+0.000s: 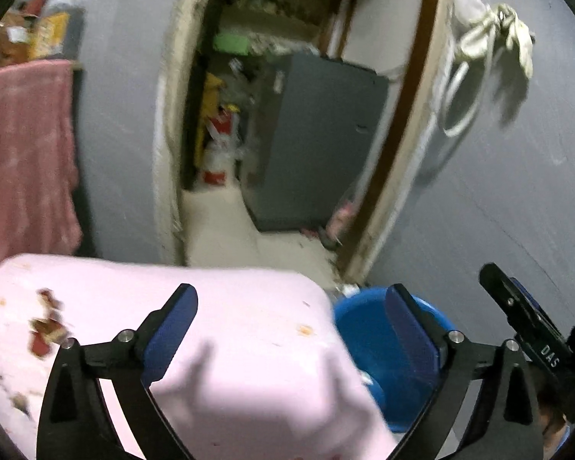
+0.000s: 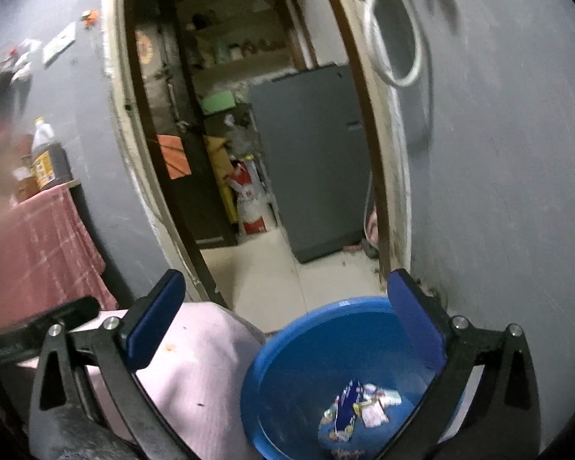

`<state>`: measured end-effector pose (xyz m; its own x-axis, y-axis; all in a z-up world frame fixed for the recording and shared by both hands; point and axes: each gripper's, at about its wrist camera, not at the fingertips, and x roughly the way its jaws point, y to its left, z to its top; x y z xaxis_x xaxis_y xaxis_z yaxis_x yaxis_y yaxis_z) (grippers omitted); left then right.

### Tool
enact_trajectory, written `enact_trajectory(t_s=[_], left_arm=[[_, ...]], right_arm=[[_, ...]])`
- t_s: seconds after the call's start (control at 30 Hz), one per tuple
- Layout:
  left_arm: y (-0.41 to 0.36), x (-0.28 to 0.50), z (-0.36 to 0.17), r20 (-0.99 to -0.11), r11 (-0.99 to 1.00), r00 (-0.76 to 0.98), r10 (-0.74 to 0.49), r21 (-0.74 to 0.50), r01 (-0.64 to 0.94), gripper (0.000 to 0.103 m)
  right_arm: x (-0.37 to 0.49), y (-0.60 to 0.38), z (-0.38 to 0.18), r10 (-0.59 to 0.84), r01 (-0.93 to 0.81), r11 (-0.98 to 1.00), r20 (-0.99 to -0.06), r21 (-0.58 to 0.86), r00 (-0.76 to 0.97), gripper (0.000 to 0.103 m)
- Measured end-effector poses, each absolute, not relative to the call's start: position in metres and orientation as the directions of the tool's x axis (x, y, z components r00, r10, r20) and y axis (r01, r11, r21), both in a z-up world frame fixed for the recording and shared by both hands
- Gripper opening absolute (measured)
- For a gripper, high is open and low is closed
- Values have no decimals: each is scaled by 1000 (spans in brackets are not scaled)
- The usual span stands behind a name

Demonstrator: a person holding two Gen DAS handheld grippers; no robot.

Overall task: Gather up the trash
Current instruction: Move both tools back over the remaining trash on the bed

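Note:
A blue basin [image 2: 306,364] stands on the floor beside a pink-covered table [image 2: 195,360]; several wrappers [image 2: 354,410] lie in its bottom. In the left wrist view the basin [image 1: 368,329] shows past the table's right edge. Small bits of trash [image 1: 46,326] lie on the pink cloth [image 1: 241,345] at the left. My left gripper [image 1: 291,314] is open and empty above the table's right part. My right gripper [image 2: 283,306] is open and empty above the basin and the table's corner; it also shows in the left wrist view [image 1: 517,306] at the far right.
An open doorway [image 2: 249,153] ahead leads to a room with a grey cabinet [image 2: 310,153] and a red-and-white sack [image 2: 249,199]. A red cloth [image 1: 23,161] hangs at the left under bottles [image 2: 46,153]. A grey wall [image 2: 498,191] with hanging white cord is at the right.

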<state>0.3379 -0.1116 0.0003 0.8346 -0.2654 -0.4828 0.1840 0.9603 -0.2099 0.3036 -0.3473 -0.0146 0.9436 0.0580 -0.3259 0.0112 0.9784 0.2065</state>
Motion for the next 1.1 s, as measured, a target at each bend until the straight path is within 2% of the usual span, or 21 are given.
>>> enact_trajectory(t_s=[0.17, 0.57, 0.8, 1.1], left_arm=[[-77, 318, 10, -409, 978, 894, -183, -172, 122, 99], [-5, 275, 20, -326, 996, 945, -30, -86, 2, 100], [31, 257, 10, -340, 995, 939, 45, -65, -72, 100], [75, 255, -10, -409, 991, 909, 76, -68, -113, 100]], right_arm=[[295, -321, -5, 121, -69, 977, -256, 203, 959, 103], [295, -259, 5, 267, -220, 953, -232, 209, 936, 103], [298, -220, 0, 337, -291, 937, -276, 195, 900, 103], [316, -169, -22, 355, -335, 934, -432, 124, 829, 103]])
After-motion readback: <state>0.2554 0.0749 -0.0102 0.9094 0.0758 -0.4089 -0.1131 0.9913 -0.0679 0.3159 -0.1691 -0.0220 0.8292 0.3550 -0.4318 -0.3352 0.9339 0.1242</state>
